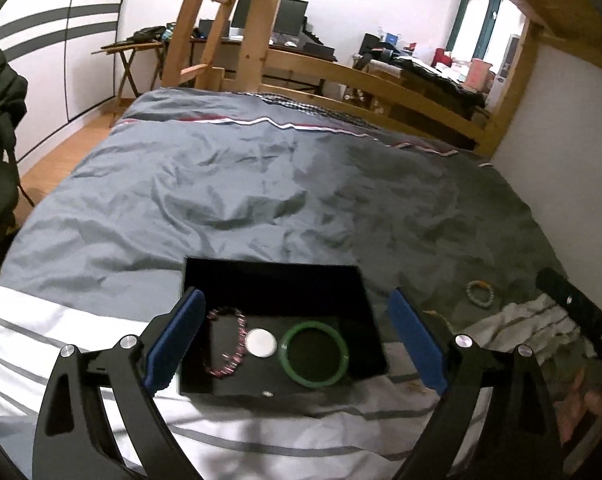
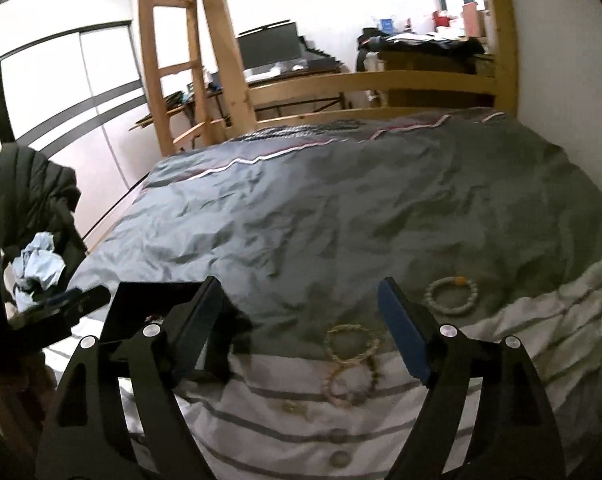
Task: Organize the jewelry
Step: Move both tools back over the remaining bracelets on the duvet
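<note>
Both grippers released, nothing held. Right gripper (image 2: 301, 332) is nearer the loose beaded bracelets (image 2: 351, 346), lying flat just ahead between its fingers. Black tray (image 1: 261, 276) sits under the left gripper (image 1: 297, 336).

Green bangle (image 1: 315, 354), pink bead bracelet (image 1: 230, 342), black tray (image 1: 277, 280)

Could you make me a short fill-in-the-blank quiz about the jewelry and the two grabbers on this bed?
1. The smooth green bangle lies inside the shallow black ____.
2. Beside that bangle, between it and the pink beaded bracelet, lies a flat ____ disc.
3. The pale beaded bracelet with one orange bead lies on the ____ part of the bed cover.
4. The right gripper has jaws that stand ____, with nothing gripped.

Missing words: tray; white; grey; open
</note>
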Tool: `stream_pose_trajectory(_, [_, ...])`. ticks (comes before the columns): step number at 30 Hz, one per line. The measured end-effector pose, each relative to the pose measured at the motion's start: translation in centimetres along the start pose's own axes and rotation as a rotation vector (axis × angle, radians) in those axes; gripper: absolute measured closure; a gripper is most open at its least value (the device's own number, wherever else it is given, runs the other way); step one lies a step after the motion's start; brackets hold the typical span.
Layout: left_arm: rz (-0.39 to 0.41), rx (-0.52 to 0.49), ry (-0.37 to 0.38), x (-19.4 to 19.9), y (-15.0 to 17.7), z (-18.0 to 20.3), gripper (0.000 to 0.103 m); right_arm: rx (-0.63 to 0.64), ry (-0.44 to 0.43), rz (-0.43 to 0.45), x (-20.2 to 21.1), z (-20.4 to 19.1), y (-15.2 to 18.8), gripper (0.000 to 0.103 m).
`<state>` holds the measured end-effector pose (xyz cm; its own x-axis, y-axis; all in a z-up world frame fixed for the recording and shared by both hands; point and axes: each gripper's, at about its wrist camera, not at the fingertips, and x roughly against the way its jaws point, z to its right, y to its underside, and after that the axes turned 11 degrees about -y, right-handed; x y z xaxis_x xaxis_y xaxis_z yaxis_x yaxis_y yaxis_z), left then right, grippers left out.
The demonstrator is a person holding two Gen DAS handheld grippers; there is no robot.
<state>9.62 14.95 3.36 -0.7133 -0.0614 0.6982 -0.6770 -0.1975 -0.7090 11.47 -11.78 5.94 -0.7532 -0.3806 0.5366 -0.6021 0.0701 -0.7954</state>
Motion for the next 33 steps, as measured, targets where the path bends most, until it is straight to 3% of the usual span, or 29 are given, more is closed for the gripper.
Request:
stream_pose_trajectory(5, [-0.04, 0.034, 0.051, -0.3, 1.1, 1.8, 0.012, -0.012, 0.024, 0.018, 2.2, 1.6, -0.3, 0.024])
stream_pose_trajectory(12, [-0.01, -0.169, 0.033, 0.2, 2.8, 7.7, 0.012, -0.027, 0.032, 0.01, 4.1, 4.4, 0.4, 0.019])
stream_pose_trajectory(17, [-0.044, -0.222, 0.082, -0.8, 3.3, 10.5, 0.012, -0.043, 0.049, 0.007, 4.6, 6.7, 0.5, 0.019])
stream_pose_trajectory(33, [-0.077, -0.444, 0.155, -5.3, 6.0, 20.4, 0.012, -0.088, 0.101, -0.055, 0.6, 14.5, 0.1, 0.019])
